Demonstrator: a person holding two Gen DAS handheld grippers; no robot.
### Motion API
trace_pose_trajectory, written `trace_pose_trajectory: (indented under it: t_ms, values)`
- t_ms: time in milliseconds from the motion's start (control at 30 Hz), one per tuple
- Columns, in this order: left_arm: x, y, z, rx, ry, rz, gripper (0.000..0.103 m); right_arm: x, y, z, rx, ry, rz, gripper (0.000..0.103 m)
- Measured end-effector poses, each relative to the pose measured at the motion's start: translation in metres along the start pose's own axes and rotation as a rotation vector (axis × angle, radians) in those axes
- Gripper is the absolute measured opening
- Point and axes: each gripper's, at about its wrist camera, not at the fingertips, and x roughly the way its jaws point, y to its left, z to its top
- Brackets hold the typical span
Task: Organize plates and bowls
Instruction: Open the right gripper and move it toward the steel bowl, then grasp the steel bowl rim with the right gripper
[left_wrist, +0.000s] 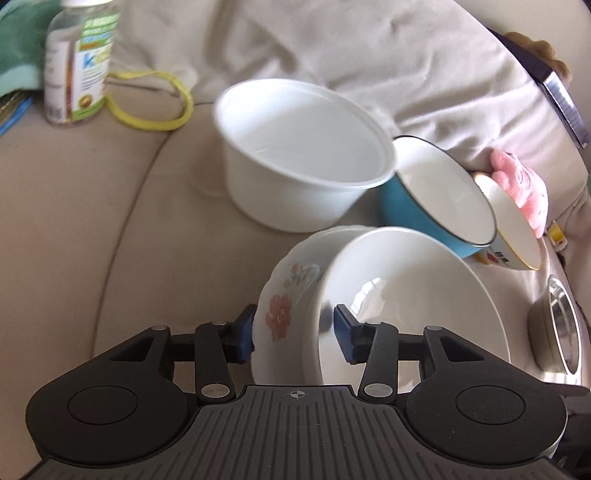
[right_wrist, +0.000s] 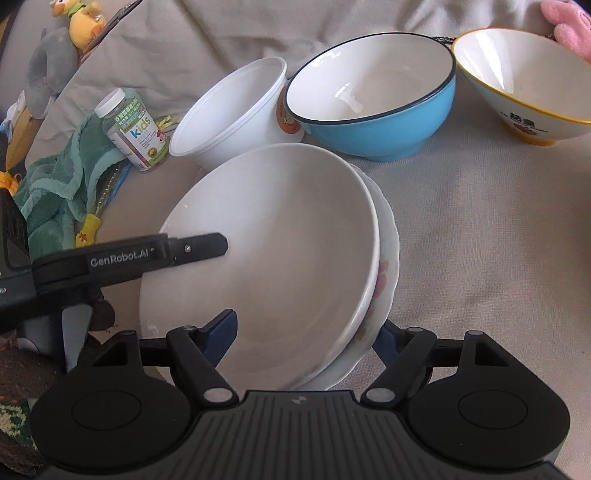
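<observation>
A plain white plate (left_wrist: 413, 295) lies nested in a floral plate (left_wrist: 284, 306) on the beige sofa. My left gripper (left_wrist: 293, 334) is shut on the near rims of both plates, one blue pad outside the floral plate and one inside the white plate. My right gripper (right_wrist: 308, 334) is shut on the same stack from another side; the white plate (right_wrist: 280, 240) and floral plate (right_wrist: 386, 266) sit between its pads. The left gripper's finger (right_wrist: 195, 249) reaches over the white plate's rim. Behind stand a white plastic tub (left_wrist: 295, 155), a blue bowl (left_wrist: 439, 195) and a yellow-rimmed bowl (left_wrist: 513, 229).
A vitamin bottle (left_wrist: 79, 62) and a yellow band (left_wrist: 155, 99) lie at the back left. A steel bowl (left_wrist: 557, 325) sits at the right, a pink plush (left_wrist: 517, 181) behind the bowls. A green towel (right_wrist: 62, 184) and plush toys (right_wrist: 74, 22) lie left.
</observation>
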Motion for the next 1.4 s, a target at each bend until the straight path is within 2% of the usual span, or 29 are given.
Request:
trace_pose_trajectory:
  t_ms: [100,200,300,400,500,567,633,700,800,867,967,1100,1167,1300,1400]
  values:
    - [0.006,-0.017,0.001,0.036,0.015,-0.025,0.052,-0.011,-0.01,-0.003,0.01,-0.02,-0.028,0.078]
    - [0.019,-0.028,-0.004,0.074,0.06,-0.008,0.054,-0.018,-0.027,-0.003,0.038,-0.029,-0.028,0.078]
    - [0.014,-0.038,-0.011,0.158,0.014,0.024,0.052,-0.027,-0.03,-0.008,-0.002,-0.084,-0.08,0.079]
    - [-0.009,-0.043,-0.018,0.208,-0.059,0.083,0.048,-0.052,-0.035,-0.016,-0.035,-0.141,-0.124,0.085]
    - [-0.045,-0.059,-0.026,0.222,-0.19,0.17,0.048,-0.086,-0.054,-0.025,-0.052,-0.205,-0.142,0.088]
    - [-0.063,-0.08,-0.028,0.24,-0.268,0.194,0.048,-0.116,-0.071,-0.03,-0.079,-0.272,-0.168,0.094]
    - [-0.074,-0.11,-0.031,0.272,-0.321,0.149,0.048,-0.146,-0.09,-0.034,-0.122,-0.355,-0.196,0.101]
    - [-0.077,-0.145,-0.031,0.294,-0.335,0.049,0.048,-0.171,-0.112,-0.036,-0.176,-0.414,-0.277,0.103]
    - [-0.053,-0.203,-0.031,0.291,-0.256,-0.124,0.048,-0.187,-0.155,-0.03,-0.2,-0.446,-0.43,0.103]
    - [-0.019,-0.242,-0.036,0.286,-0.192,-0.174,0.048,-0.191,-0.193,-0.026,-0.123,-0.455,-0.445,0.103]
    - [0.031,-0.285,-0.051,0.281,-0.117,-0.159,0.048,-0.196,-0.243,-0.023,0.02,-0.43,-0.392,0.103]
    - [0.078,-0.311,-0.066,0.299,-0.063,-0.075,0.048,-0.192,-0.27,-0.029,0.035,-0.456,-0.376,0.103]
    - [0.094,-0.318,-0.072,0.3,-0.036,-0.069,0.048,-0.186,-0.277,-0.028,0.06,-0.447,-0.349,0.103]
    - [0.113,-0.322,-0.077,0.274,0.017,-0.09,0.049,-0.166,-0.294,-0.01,0.164,-0.398,-0.284,0.082]
    - [0.118,-0.326,-0.08,0.324,0.05,-0.073,0.04,-0.154,-0.302,-0.004,0.233,-0.359,-0.212,0.061]
